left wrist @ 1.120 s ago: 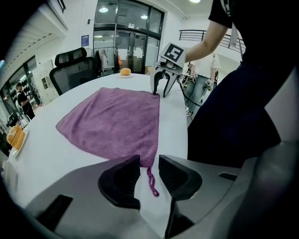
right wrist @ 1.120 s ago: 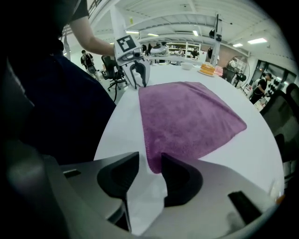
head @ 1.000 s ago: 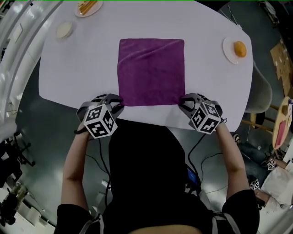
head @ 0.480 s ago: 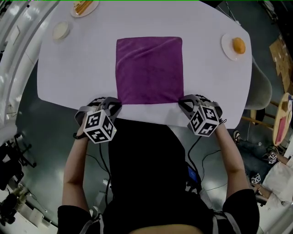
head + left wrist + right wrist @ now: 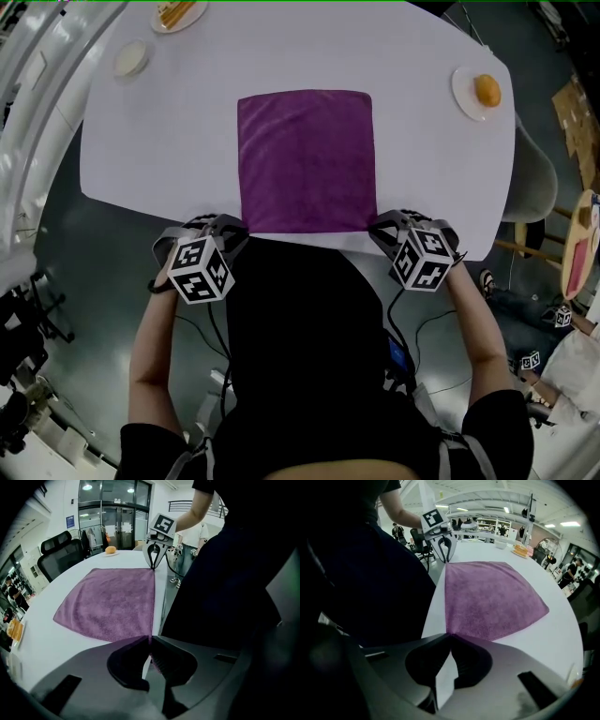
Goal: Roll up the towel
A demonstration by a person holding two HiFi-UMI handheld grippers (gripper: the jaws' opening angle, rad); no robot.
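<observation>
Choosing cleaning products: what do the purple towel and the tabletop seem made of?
The purple towel: soft cloth, likely microfibre or terry; matte, fuzzy nap and a stitched edge. The table: hard, smooth white top, perhaps laminate or painted board; even surface, no grain.

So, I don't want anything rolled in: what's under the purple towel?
Only the white table shows around the towel, which lies flat with no bump. Whatever it covers cannot be seen. The left gripper and right gripper, jaws just closed, pinch its near corners.
</observation>
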